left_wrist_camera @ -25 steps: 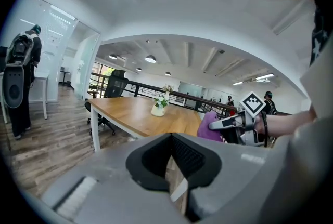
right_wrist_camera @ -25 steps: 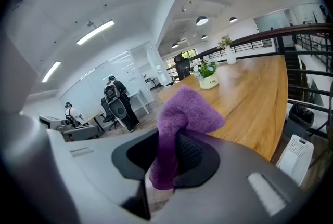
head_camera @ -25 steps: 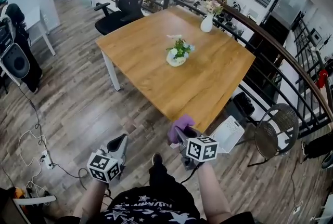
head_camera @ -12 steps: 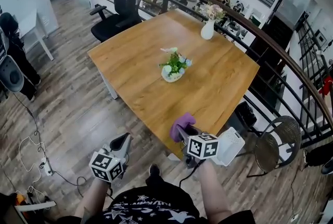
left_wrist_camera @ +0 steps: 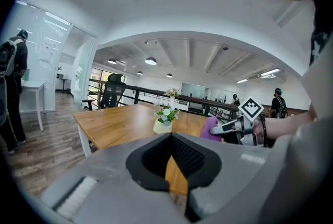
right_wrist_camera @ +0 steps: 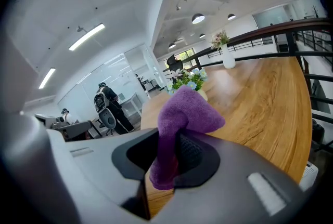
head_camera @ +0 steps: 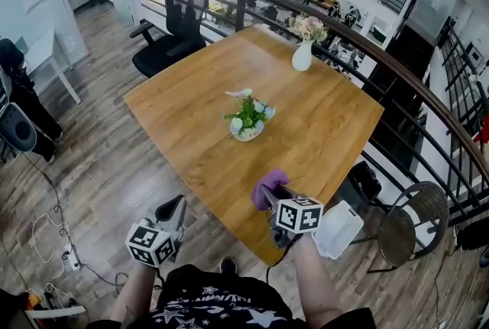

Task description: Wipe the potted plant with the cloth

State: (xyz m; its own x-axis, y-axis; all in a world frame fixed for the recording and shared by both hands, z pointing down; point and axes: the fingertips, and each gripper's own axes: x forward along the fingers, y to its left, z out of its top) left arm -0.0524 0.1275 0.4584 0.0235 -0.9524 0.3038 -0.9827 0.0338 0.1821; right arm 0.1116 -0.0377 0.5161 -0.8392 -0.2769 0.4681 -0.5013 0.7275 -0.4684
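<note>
While the left gripper (head_camera: 178, 204) is clenched empty, the right gripper (head_camera: 273, 198) grasps the purple cloth (head_camera: 266, 184) — jaws tight.

The right gripper (right_wrist_camera: 169, 161) has its 2 jaws closed on a purple cloth (right_wrist_camera: 187, 109), which bunches up above them. Just behind the cloth a potted plant (right_wrist_camera: 186, 79) stands on the wooden table (right_wrist_camera: 260, 101). 1 white vase (right_wrist_camera: 228, 60) of flowers stands farther back, near the dark railing (right_wrist_camera: 291, 27).
</note>
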